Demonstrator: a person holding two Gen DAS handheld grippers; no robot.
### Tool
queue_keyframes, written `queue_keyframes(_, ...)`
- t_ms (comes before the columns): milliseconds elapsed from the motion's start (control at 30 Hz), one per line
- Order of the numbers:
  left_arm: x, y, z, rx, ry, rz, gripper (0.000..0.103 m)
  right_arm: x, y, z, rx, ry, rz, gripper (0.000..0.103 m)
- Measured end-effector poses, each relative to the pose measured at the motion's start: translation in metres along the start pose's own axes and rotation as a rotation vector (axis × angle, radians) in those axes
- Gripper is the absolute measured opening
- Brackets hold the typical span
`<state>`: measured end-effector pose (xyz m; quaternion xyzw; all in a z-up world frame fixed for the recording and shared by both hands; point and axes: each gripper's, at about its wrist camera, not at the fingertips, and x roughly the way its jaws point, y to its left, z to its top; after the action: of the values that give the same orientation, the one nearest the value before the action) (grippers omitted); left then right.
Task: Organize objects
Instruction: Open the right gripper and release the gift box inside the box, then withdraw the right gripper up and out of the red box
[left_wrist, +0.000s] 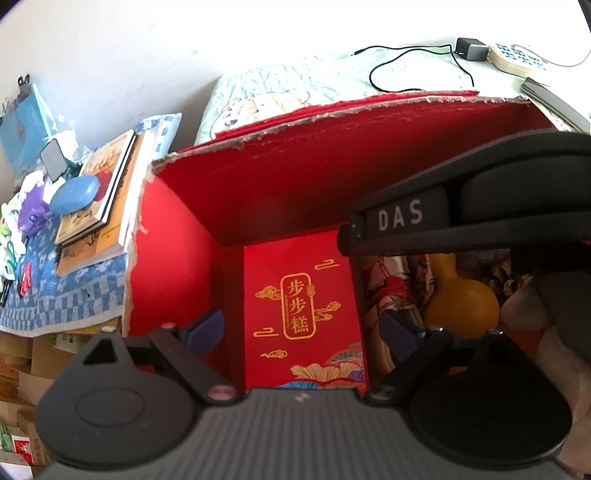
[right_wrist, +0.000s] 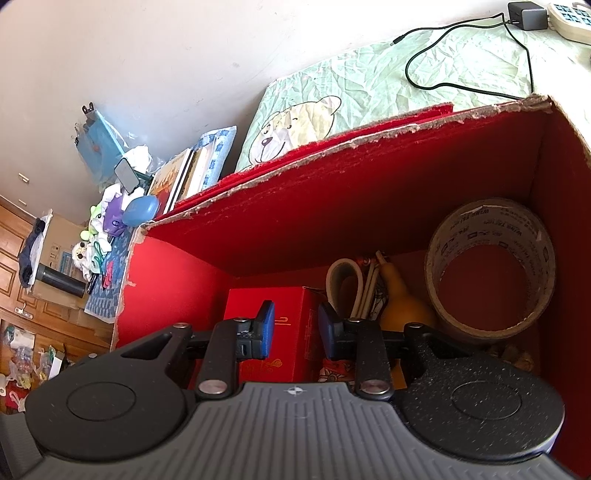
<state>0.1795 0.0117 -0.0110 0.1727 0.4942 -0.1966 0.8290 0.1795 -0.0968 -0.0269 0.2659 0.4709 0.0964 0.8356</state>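
Note:
A big red cardboard box (left_wrist: 280, 177) stands open on the bed; it also shows in the right wrist view (right_wrist: 332, 206). Inside lies a red gift box with gold writing (left_wrist: 301, 314), also seen in the right wrist view (right_wrist: 295, 332), beside a yellow gourd (left_wrist: 461, 299) and a printed cloth (left_wrist: 391, 291). My left gripper (left_wrist: 301, 332) is open, its jaws either side of the gift box, holding nothing. My right gripper (right_wrist: 295, 328) is open and empty above the gift box. The right gripper's body (left_wrist: 461, 206) reaches in from the right. A tape roll (right_wrist: 491, 269) leans in the right corner by the gourd (right_wrist: 402, 302).
A stack of books (left_wrist: 107, 195), a blue case (left_wrist: 74, 194) and small toys lie on a blue checked cloth (left_wrist: 66, 295) left of the box. A charger with cable (right_wrist: 524, 14) and a power strip (left_wrist: 517, 55) lie on the green bedsheet (right_wrist: 369, 74) behind it.

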Motion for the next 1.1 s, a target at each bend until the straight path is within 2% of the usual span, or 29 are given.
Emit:
queue_keyframes(400,-0.002,-0.002,0.001,-0.007,-0.010,0.031,0.092,-0.002,0.000,0.000,0.002,-0.004,-0.008,0.031)
queue_keyframes(633,-0.008,0.006,-0.001,-0.057,-0.015,0.032,0.093,-0.018,-0.005,0.000,0.034,-0.040,-0.031,0.032)
queue_keyframes(867,-0.024,0.010,-0.006,-0.082,-0.041,0.038,0.093,-0.049,0.002,-0.011,0.004,-0.102,-0.143,0.034)
queue_keyframes(1000,-0.033,0.008,-0.009,-0.084,-0.053,0.040,0.093,-0.064,0.002,-0.018,-0.002,-0.139,-0.199,0.045)
queue_keyframes(1100,-0.038,0.008,-0.013,-0.100,-0.060,0.034,0.093,-0.074,0.005,-0.024,-0.030,-0.167,-0.260,0.047)
